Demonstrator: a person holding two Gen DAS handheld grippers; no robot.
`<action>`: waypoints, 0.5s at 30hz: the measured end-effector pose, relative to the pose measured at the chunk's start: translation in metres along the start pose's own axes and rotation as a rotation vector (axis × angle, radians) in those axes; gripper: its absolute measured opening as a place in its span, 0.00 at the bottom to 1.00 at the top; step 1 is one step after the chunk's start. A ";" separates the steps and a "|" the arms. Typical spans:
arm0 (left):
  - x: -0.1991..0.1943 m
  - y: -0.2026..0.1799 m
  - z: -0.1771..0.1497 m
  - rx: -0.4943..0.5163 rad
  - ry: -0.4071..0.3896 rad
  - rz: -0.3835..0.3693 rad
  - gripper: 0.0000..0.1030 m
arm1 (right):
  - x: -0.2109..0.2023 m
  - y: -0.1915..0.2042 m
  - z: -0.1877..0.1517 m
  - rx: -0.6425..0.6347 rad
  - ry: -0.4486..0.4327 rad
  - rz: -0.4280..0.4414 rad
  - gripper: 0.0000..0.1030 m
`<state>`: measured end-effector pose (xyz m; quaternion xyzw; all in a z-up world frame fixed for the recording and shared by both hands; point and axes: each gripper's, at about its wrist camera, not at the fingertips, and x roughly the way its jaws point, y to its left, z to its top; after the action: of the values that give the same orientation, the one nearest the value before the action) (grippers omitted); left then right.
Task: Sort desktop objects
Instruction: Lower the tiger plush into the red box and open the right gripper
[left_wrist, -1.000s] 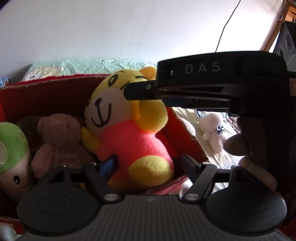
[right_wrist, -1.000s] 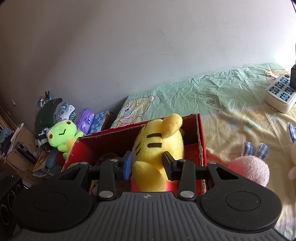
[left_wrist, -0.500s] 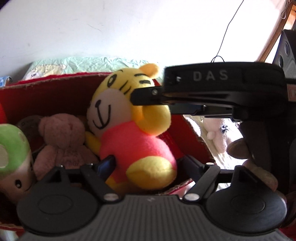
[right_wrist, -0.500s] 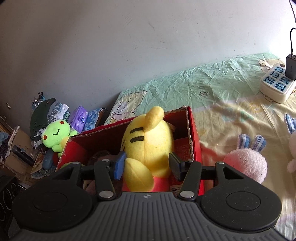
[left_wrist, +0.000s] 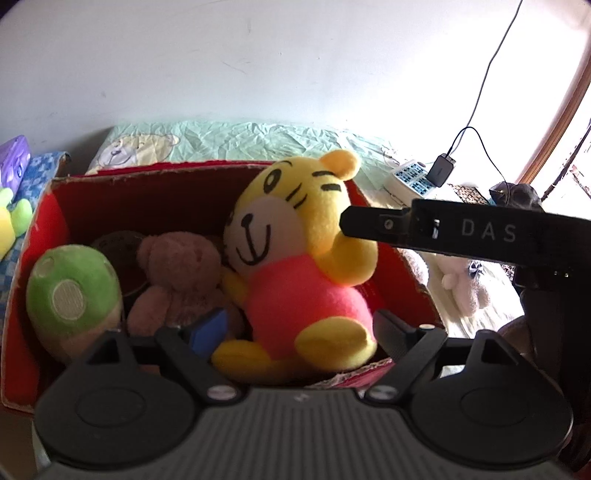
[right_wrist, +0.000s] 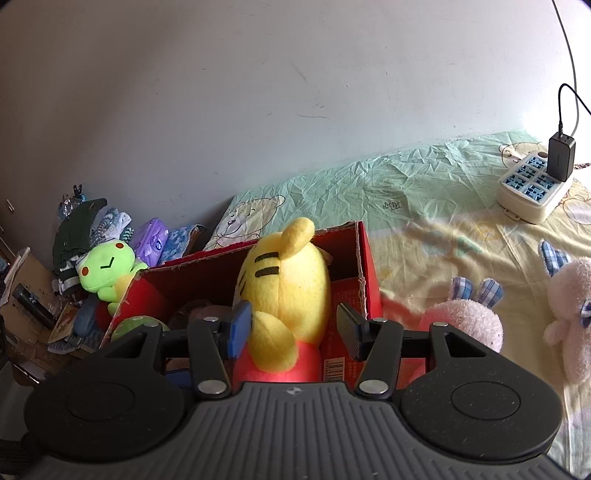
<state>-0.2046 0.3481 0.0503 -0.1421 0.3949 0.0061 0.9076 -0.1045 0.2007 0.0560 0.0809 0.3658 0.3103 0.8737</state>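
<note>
The tiger plush (right_wrist: 284, 295) sits upright in the red box (right_wrist: 364, 258), between the right claw's (right_wrist: 291, 332) wide-spread fingers (left claw (left_wrist: 295, 332) likewise wide, empty).

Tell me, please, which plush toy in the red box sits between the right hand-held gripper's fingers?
The yellow tiger in the pink shirt. The brown bear and green mushroom lie further left in the box.
</note>
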 end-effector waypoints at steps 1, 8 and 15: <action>-0.004 0.000 -0.002 0.000 -0.004 -0.002 0.84 | -0.001 0.000 -0.001 -0.004 -0.001 -0.003 0.53; -0.022 -0.011 -0.002 0.030 -0.043 0.038 0.84 | -0.007 -0.001 -0.006 -0.007 0.003 -0.022 0.53; -0.028 -0.009 -0.006 0.009 -0.039 0.135 0.84 | -0.017 -0.002 -0.015 -0.017 0.017 -0.049 0.53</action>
<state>-0.2272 0.3406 0.0693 -0.1109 0.3860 0.0684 0.9132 -0.1233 0.1876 0.0541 0.0618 0.3723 0.2927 0.8786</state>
